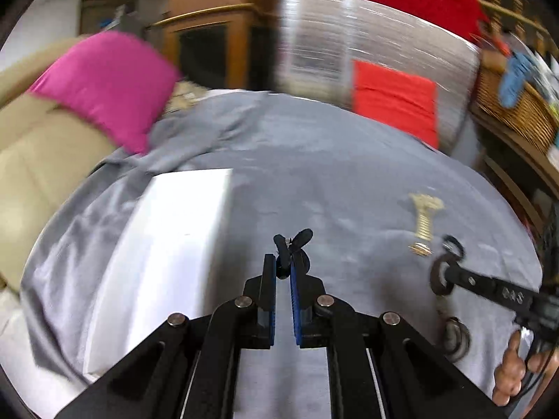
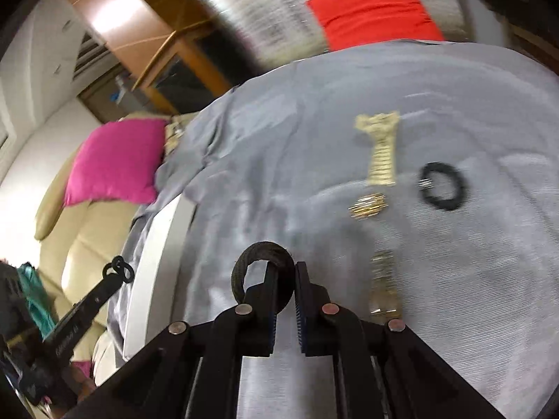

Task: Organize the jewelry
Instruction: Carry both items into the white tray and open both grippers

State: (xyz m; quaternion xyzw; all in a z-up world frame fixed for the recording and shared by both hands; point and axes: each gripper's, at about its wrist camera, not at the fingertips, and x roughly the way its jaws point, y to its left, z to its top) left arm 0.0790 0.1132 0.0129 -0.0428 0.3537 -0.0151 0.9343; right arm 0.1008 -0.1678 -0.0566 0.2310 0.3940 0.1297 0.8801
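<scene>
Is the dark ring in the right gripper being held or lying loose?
Held. The right gripper is shut on the dark ring, lifted above the grey cloth.

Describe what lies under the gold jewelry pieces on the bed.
A grey blanket lies directly under the gold jewelry pieces. Whatever is beneath the blanket is covered and cannot be seen.

Motion blur smears the gold jewelry (image 2: 379, 150), hiding what each piece is.

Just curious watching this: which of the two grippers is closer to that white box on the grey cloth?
Left. The left gripper, pinching a small black piece, hangs right beside the white box. The right gripper, holding a dark ring, is further off across the grey cloth.
</scene>
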